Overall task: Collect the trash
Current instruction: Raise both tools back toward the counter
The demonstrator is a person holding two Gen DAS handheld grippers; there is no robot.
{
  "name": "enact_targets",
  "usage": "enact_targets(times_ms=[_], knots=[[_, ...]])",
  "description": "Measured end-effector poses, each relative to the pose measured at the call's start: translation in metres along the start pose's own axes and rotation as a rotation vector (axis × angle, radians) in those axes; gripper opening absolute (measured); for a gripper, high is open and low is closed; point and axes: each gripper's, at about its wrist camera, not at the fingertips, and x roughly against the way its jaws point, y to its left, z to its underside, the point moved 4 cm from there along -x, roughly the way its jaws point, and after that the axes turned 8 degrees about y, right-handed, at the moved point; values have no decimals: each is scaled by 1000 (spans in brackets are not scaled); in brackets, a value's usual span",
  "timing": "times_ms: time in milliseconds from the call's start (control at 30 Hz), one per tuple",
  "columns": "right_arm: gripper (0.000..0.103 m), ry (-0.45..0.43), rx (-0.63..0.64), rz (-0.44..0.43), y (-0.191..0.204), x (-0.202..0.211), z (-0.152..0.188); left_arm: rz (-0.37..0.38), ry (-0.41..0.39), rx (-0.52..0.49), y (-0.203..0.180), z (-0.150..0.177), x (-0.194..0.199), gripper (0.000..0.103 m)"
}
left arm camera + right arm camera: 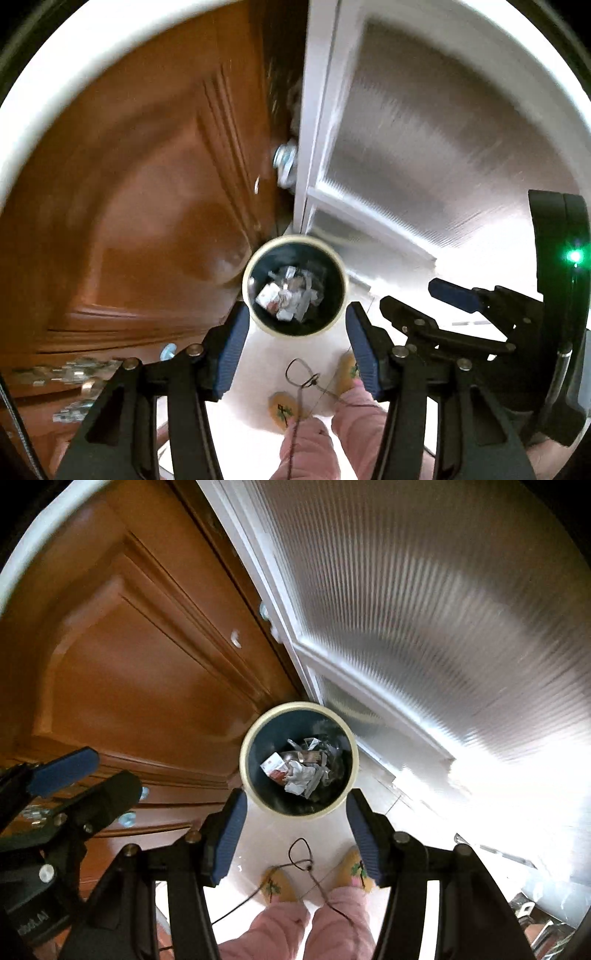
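Left wrist view looks straight down: the left gripper [295, 336] hangs with its jaws apart and nothing between them, above a round bin [295, 286] with a cream rim standing on the pale floor [255, 365]. Crumpled paper trash [286, 295] lies inside the bin. The bin sits beside a brown wooden door [140, 206].

Right wrist view shows the right gripper [295, 819] likewise spread and empty over the same bin [299, 758], trash [299, 771] at its bottom, 2 yellow slippers [275, 886] below.
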Motion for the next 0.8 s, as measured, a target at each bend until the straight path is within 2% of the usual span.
enact_targets(times_ms=[333,633,800], knots=[[56,-190,-1,20,26,160,8,28,-177,-114,-14,-11,146,53],[56,-391,-11,42,47,274,10,-6,-340,-199,-21,-32,248,54],[56,-487,6,68,57,329,2,20,-400,-194,-14,-52,296,55]])
